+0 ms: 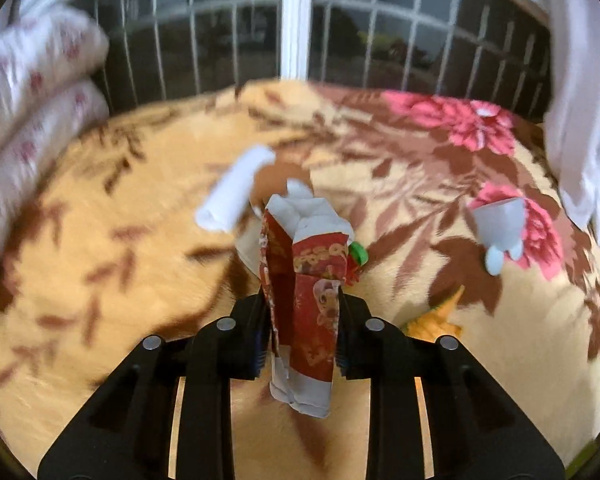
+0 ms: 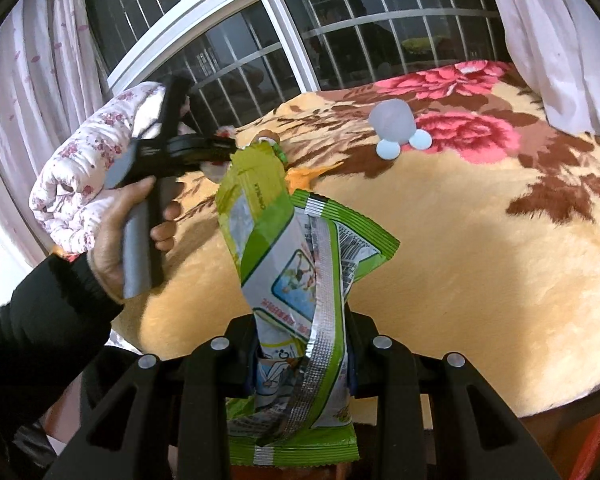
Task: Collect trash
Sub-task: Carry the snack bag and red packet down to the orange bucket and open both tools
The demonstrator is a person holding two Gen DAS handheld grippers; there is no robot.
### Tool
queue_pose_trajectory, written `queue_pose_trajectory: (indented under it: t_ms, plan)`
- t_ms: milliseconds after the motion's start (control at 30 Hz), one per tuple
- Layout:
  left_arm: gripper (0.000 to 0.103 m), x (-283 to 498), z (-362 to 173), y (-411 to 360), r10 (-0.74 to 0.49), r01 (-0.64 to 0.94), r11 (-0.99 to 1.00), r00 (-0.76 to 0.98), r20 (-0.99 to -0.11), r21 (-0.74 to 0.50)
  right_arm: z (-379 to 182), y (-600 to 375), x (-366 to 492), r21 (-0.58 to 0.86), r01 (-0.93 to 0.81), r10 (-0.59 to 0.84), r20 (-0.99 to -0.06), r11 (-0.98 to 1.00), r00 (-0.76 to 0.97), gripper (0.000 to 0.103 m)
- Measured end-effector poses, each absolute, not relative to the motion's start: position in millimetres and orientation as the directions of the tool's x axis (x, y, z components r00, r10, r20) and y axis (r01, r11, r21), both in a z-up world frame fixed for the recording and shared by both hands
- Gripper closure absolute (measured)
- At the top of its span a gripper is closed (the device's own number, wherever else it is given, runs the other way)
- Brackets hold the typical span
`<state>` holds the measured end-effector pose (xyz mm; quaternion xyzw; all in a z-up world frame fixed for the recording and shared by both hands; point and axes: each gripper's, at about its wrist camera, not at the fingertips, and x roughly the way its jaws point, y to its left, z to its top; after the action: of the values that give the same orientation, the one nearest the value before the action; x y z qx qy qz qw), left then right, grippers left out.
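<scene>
Left gripper point(image 1: 300, 320) pinches creased red carton point(image 1: 306, 280); right gripper point(image 2: 302, 354) crinkly green wrapper point(image 2: 300, 280)

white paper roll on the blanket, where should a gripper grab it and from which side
Grip the white paper roll across its middle, coming from above with the fingers on its two long sides. It lies flat on the blanket, a slim tube slanting diagonally, so turn the jaws square to that slant. Both grippers are full now.

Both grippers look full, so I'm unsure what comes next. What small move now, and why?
Probably carry both off to drop them: the left gripper clamps a red printed wrapper, the right gripper a green-and-white snack bag; neither can take more.
</scene>
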<state>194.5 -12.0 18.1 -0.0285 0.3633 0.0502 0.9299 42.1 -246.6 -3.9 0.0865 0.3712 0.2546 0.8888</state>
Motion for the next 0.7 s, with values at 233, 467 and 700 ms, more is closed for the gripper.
queue_pose_trajectory:
  t_ms: [233,467,700]
  plan:
    - [0.078,171.9,34.4,-19.6,0.094,-0.082,0.995,0.774,-0.626,0.048,1.8,-233.4,32.0,0.35,-0.391,0.524,-0.613,0.851,0.591,0.072]
    - [0.078,152.9,22.0,-10.2,0.022,-0.033,0.999,0.76,-0.65,-0.005,5.4,-222.2,25.9,0.322,-0.4,0.51,-0.627,0.858,0.589,0.072]
    - [0.078,127.2,10.3,11.2,-0.294,0.176,0.954,0.703,-0.647,-0.242,2.0,-215.3,23.8,0.311,-0.408,0.507,-0.639,0.858,0.579,0.072]
